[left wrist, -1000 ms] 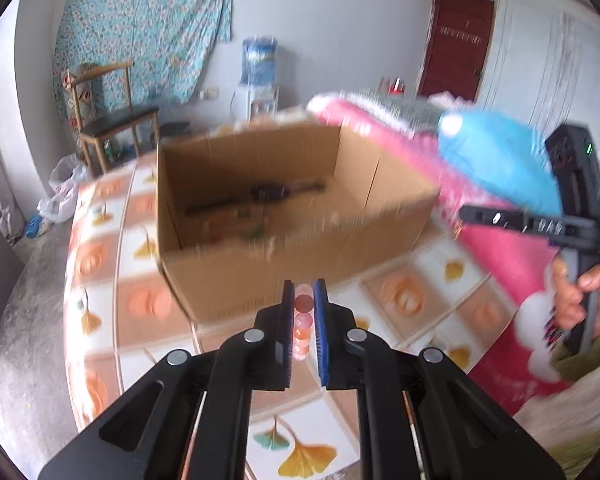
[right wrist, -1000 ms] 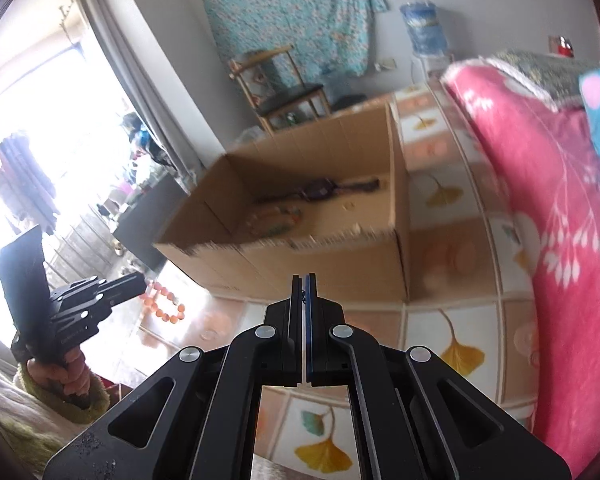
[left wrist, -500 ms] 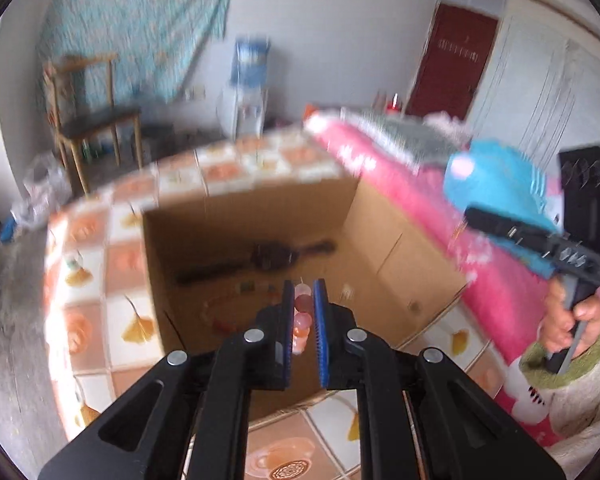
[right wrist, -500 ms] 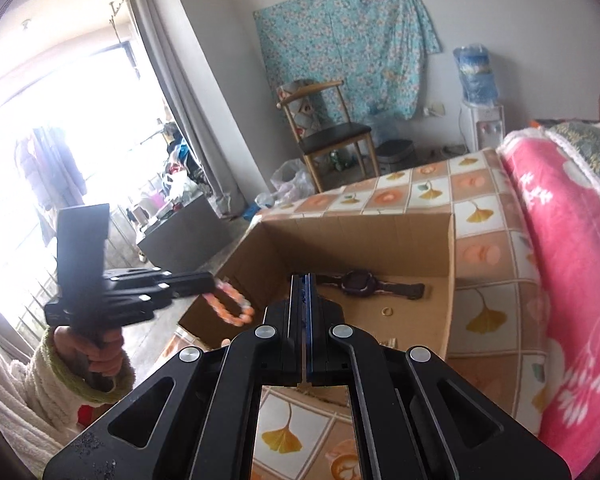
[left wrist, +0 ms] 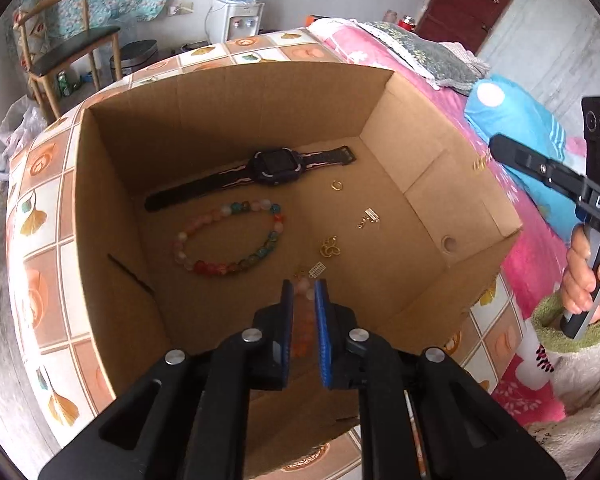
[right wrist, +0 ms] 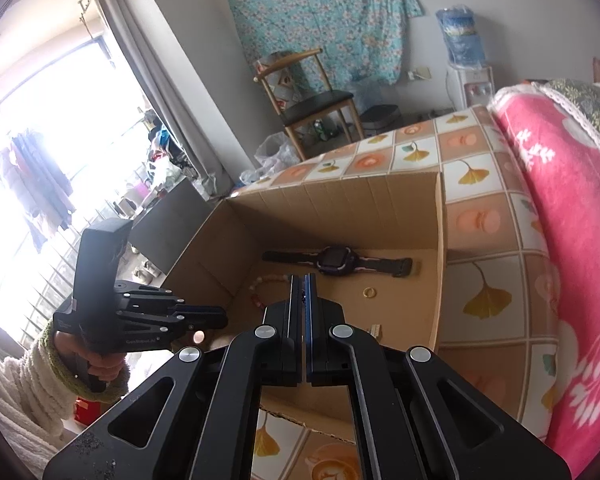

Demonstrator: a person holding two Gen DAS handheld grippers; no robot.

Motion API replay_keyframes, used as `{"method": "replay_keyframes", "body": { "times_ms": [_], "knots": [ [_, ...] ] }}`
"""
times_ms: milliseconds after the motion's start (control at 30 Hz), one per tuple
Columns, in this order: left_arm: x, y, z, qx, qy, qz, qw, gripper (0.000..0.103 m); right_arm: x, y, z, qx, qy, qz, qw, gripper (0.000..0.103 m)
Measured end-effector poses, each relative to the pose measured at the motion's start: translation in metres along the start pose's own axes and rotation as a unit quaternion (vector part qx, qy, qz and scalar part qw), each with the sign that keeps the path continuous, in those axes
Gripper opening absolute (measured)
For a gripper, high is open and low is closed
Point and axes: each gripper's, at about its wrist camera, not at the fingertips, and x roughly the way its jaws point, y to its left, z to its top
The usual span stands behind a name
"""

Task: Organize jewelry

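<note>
A: Which step is happening?

B: The left gripper (left wrist: pixel 303 300) is holding a pink bracelet (left wrist: pixel 302 322) between its pads, low-centre over the box (left wrist: pixel 416 208); its jaws have just been easing apart. The right gripper (right wrist: pixel 299 296) is closed, empty.

A: Next?

B: Probably releasing beside the beads (left wrist: pixel 228 240) and watch (left wrist: pixel 276 168), mid-frame.

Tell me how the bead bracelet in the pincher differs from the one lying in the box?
The pink-orange bead bracelet hangs between the left gripper fingers; the multicoloured bead bracelet lies flat on the cardboard box floor. One is mostly hidden, the other a full open loop. Both have round beads.
</note>
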Motion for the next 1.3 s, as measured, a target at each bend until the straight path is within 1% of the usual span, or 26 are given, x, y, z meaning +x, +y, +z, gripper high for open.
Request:
{"method": "replay_keyframes", "body": {
  "times_ms": [167, 233, 300, 333, 400, 500, 700, 767, 833, 900, 933, 967, 1000, 1067, 1100, 1167, 1200, 1233, 1267, 1300],
  "knots": [
    [-0.017, 0.004, 0.002, -0.002, -0.037, 0.023, 0.9991, 0.013, 0.005, 0.003, 0.000, 0.000, 0.018, 0.011, 1.000, 0.000],
    [-0.028, 0.003, -0.001, 0.000, -0.057, 0.030, 0.9979, 0.016, 0.010, 0.002, 0.000, 0.005, 0.032, 0.014, 0.999, 0.000],
    [-0.040, 0.001, -0.005, 0.000, -0.080, 0.033, 0.9962, 0.022, 0.017, 0.002, -0.002, 0.009, 0.050, 0.014, 0.999, 0.000],
    [-0.045, -0.001, -0.008, -0.001, -0.090, 0.034, 0.9954, 0.024, 0.019, 0.002, -0.003, 0.010, 0.058, 0.012, 0.998, 0.000],
    [-0.053, -0.003, -0.012, -0.005, -0.104, 0.036, 0.9939, 0.030, 0.024, 0.001, -0.007, 0.015, 0.071, 0.006, 0.997, 0.004],
    [-0.062, -0.007, -0.019, -0.010, -0.122, 0.043, 0.9916, 0.036, 0.023, 0.000, -0.009, 0.024, 0.070, 0.001, 0.997, 0.005],
    [-0.077, -0.015, -0.033, -0.024, -0.152, 0.047, 0.9870, 0.044, 0.006, 0.002, -0.011, 0.045, 0.045, -0.003, 0.998, 0.007],
    [-0.083, -0.019, -0.038, -0.027, -0.162, 0.048, 0.9853, 0.047, -0.004, 0.002, -0.015, 0.053, 0.033, -0.008, 0.998, 0.015],
    [-0.087, -0.025, -0.041, -0.027, -0.170, 0.049, 0.9839, 0.052, -0.016, 0.005, -0.020, 0.061, 0.018, -0.017, 0.998, 0.022],
    [-0.094, -0.032, -0.047, -0.026, -0.184, 0.054, 0.9811, 0.063, -0.032, 0.011, -0.027, 0.065, -0.005, -0.035, 0.997, 0.029],
    [-0.099, -0.037, -0.051, -0.023, -0.193, 0.059, 0.9791, 0.066, -0.037, 0.014, -0.030, 0.066, -0.014, -0.044, 0.997, 0.036],
    [-0.102, -0.040, -0.054, -0.021, -0.200, 0.061, 0.9778, 0.073, -0.046, 0.019, -0.034, 0.068, -0.026, -0.056, 0.996, 0.042],
    [-0.106, -0.045, -0.058, -0.017, -0.207, 0.064, 0.9760, 0.079, -0.054, 0.025, -0.038, 0.068, -0.039, -0.068, 0.995, 0.045],
    [-0.112, -0.054, -0.065, -0.007, -0.222, 0.072, 0.9724, 0.085, -0.067, 0.033, -0.044, 0.070, -0.054, -0.086, 0.992, 0.063],
    [-0.113, -0.059, -0.069, -0.003, -0.225, 0.080, 0.9710, 0.088, -0.071, 0.037, -0.046, 0.069, -0.059, -0.095, 0.991, 0.066],
    [-0.114, -0.067, -0.074, 0.004, -0.225, 0.095, 0.9698, 0.091, -0.081, 0.048, -0.054, 0.059, -0.065, -0.130, 0.988, 0.080],
    [-0.115, -0.070, -0.076, 0.005, -0.226, 0.102, 0.9688, 0.095, -0.084, 0.052, -0.058, 0.052, -0.063, -0.151, 0.985, 0.083],
    [-0.117, -0.074, -0.080, 0.003, -0.231, 0.110, 0.9667, 0.096, -0.085, 0.056, -0.060, 0.046, -0.061, -0.168, 0.983, 0.087],
    [-0.119, -0.077, -0.083, 0.003, -0.236, 0.113, 0.9651, 0.097, -0.086, 0.060, -0.064, 0.035, -0.058, -0.193, 0.979, 0.089],
    [-0.121, -0.079, -0.086, 0.003, -0.241, 0.114, 0.9639, 0.097, -0.086, 0.063, -0.066, 0.028, -0.056, -0.208, 0.976, 0.090]
  ]
}}
